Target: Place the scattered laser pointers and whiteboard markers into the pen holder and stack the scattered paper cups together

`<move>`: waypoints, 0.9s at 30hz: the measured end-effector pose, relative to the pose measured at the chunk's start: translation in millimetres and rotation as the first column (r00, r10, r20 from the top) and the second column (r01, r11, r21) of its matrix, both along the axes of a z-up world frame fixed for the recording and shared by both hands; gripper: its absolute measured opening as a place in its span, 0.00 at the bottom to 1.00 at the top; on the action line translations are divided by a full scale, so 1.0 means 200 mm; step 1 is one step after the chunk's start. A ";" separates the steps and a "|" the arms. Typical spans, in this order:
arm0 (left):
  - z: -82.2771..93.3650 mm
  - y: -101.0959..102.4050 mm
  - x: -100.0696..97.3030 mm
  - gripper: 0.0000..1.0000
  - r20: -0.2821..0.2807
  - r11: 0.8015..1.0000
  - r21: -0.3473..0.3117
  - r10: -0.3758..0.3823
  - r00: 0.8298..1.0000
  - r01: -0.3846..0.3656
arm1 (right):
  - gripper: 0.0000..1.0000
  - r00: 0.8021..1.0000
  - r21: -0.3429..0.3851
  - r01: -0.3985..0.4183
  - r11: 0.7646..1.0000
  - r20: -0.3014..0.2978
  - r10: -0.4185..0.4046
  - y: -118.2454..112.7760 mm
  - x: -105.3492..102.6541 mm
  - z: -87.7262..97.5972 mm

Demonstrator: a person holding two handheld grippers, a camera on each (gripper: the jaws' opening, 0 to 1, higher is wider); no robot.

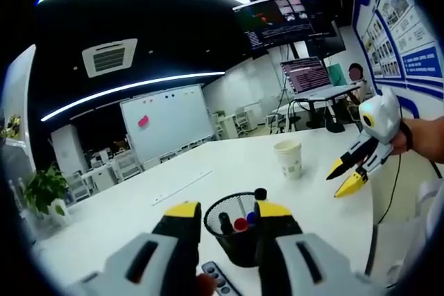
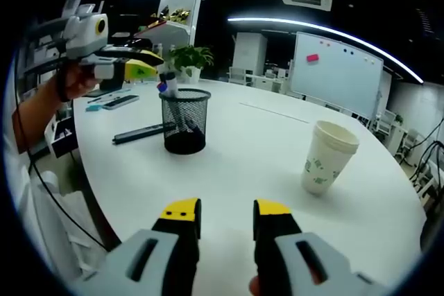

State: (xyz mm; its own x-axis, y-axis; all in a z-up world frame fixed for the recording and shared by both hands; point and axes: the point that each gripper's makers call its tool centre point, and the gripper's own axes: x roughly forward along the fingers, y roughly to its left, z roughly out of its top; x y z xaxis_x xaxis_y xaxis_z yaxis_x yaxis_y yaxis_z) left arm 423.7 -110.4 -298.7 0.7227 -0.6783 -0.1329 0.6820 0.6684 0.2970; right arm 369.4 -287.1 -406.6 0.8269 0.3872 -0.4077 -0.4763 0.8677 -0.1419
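The fingers of the left gripper [image 1: 227, 211] stand apart at the bottom of the left gripper view, yellow tips flanking a black mesh pen holder [image 1: 239, 237] just beyond them; nothing is clamped. Inside the holder sit markers [image 1: 241, 224] with black, red and blue caps. A dark remote control [image 1: 220, 280] lies low in the frame between the fingers, beside the holder's base.

In the right gripper view the right gripper [image 2: 225, 209] hangs over bare white worktop [image 2: 236, 143] with its fingers apart and empty. The pen holder [image 2: 184, 121] stands at centre left, a black pen-shaped object [image 2: 143, 132] lying just to its left — whether it touches I cannot tell. The left gripper [image 2: 142, 64] hovers at upper left, above the holder. The stacked paper cups [image 2: 326, 157] stand upright at right of centre, well apart from the holder.
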 end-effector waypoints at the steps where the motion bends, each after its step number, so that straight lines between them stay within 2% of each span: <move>1: 0.00 0.00 0.00 0.33 -0.001 1.000 0.001 0.001 1.000 -0.001 | 0.30 1.000 0.000 -0.001 1.000 0.001 0.001 0.00 0.00 0.00; 10: 0.01 0.01 -0.03 0.37 -0.012 1.000 0.003 0.011 1.000 -0.010 | 0.30 1.000 -0.001 -0.002 1.000 -0.002 0.002 0.01 0.00 0.00; 13: -0.01 0.02 -0.03 0.39 -0.040 1.000 -0.005 0.019 0.999 -0.019 | 0.30 1.000 -0.002 -0.003 1.000 -0.001 0.003 0.01 0.00 0.00; 21: -0.05 0.04 -0.04 0.45 -0.057 0.999 0.037 0.037 0.998 -0.035 | 0.30 1.000 -0.001 -0.006 1.000 -0.002 0.006 0.02 0.00 0.00; 27: -0.07 0.08 -0.02 0.47 -0.097 0.997 0.009 0.077 0.992 -0.076 | 0.29 1.000 0.002 0.012 1.000 0.007 -0.012 0.00 0.01 0.01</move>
